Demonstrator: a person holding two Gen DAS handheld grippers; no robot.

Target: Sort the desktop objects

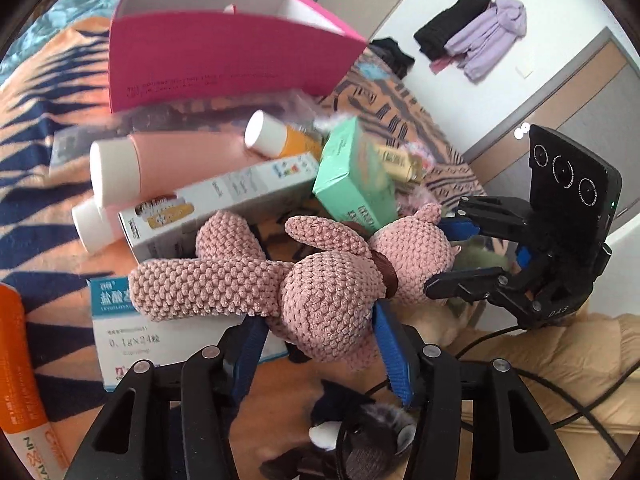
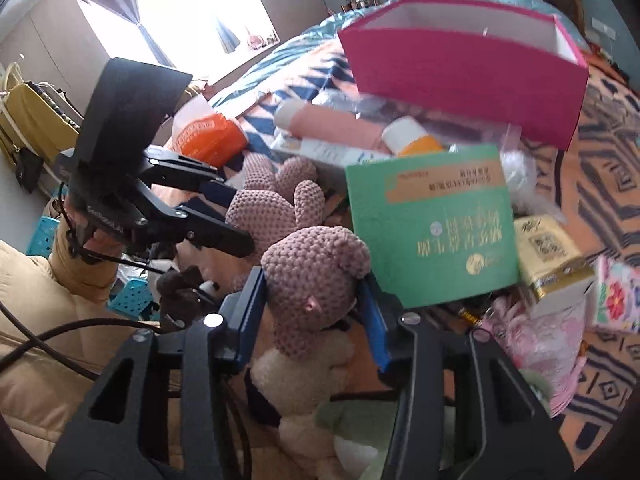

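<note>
A pink crocheted bunny (image 1: 320,284) lies across the pile on a patterned bedspread. My left gripper (image 1: 320,344) is shut on its body. My right gripper (image 2: 312,296) is shut on its head (image 2: 316,268); it also shows in the left wrist view (image 1: 444,260) at the head. The left gripper shows in the right wrist view (image 2: 236,220) by the bunny's legs. An open pink box (image 1: 224,52) stands behind the pile, also in the right wrist view (image 2: 472,72).
Around the bunny lie a pink tube (image 1: 168,164), an orange bottle (image 1: 280,140), a white carton (image 1: 224,200), a green box (image 2: 432,232), a medicine box (image 1: 124,340), an orange tube (image 1: 20,368), a gold box (image 2: 552,260) and other plush toys (image 2: 308,384).
</note>
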